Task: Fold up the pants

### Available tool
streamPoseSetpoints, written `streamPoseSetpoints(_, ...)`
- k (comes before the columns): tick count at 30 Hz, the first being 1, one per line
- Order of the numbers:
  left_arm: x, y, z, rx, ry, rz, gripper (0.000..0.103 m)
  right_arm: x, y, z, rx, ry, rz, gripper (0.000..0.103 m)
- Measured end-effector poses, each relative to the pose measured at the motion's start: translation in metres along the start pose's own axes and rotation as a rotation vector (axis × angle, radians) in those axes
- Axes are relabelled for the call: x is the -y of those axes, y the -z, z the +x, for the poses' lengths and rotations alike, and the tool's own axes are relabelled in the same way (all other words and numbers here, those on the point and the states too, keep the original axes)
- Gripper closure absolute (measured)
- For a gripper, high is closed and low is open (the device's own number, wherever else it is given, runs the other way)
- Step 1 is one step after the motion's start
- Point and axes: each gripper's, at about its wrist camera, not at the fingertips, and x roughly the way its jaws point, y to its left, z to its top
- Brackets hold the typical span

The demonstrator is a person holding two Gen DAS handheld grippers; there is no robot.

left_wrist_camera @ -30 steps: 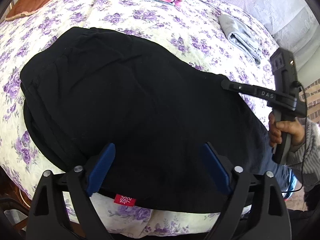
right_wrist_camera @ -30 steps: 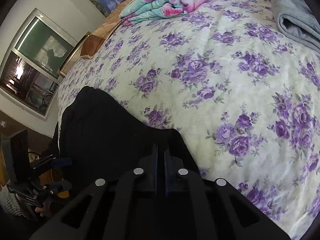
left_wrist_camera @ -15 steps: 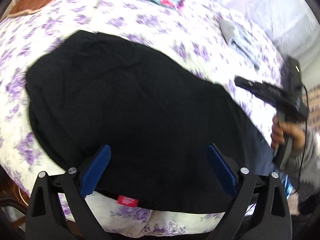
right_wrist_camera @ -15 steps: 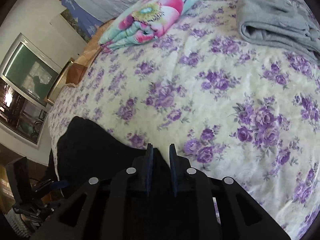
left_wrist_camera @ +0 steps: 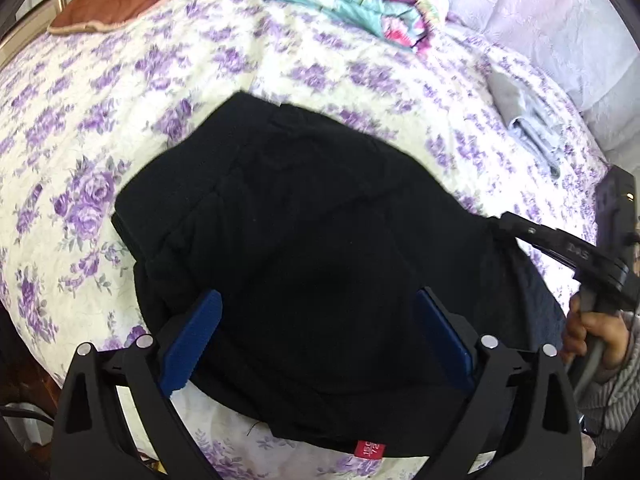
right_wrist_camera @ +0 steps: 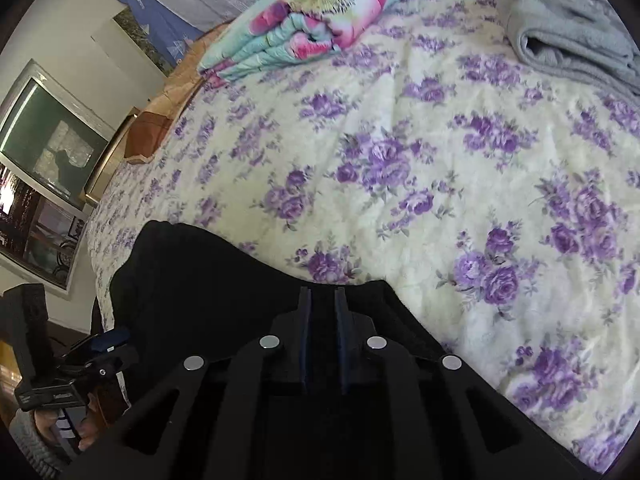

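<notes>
A second ago the right gripper (right_wrist_camera: pixel 322 300) was pinched shut on the edge of the black pants (left_wrist_camera: pixel 320 248); now its jaws are opening, with a narrow gap between the blue pads and, as far as the dark cloth lets one judge, nothing pressed between them. The pants lie folded over into a shorter, thicker bundle than before, and the left wrist view has shifted, so more of the bed (left_wrist_camera: pixel 100 120) shows at the left. The left gripper (left_wrist_camera: pixel 320 340) hangs above the near edge of the pants, tilted steeply down, its jaws spread wide and clear of the fabric. The right gripper also points down, at the bundle's right-hand end, with a hand (left_wrist_camera: pixel 592 336) around its handle. The pants rest on the flowered bed cover near its front edge, long axis running left to right across the left wrist view, a red label (left_wrist_camera: pixel 370 449) at the near hem. A folded quilt (right_wrist_camera: pixel 304 28) and a grey garment (right_wrist_camera: pixel 568 36) lie farther back
</notes>
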Motion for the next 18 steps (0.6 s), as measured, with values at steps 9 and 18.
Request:
streamPoseSetpoints(9,-0.009,-0.004,0.008,-0.015,0.022,0.066,0.008,0.006,0.014,0.011,0.029,0.193,0.055,0.053)
streamPoseSetpoints(18,-0.004,0.005,0.020,-0.006,0.024,0.215,0.005,0.031,0.074,-0.020,0.033,0.268,0.117,0.029)
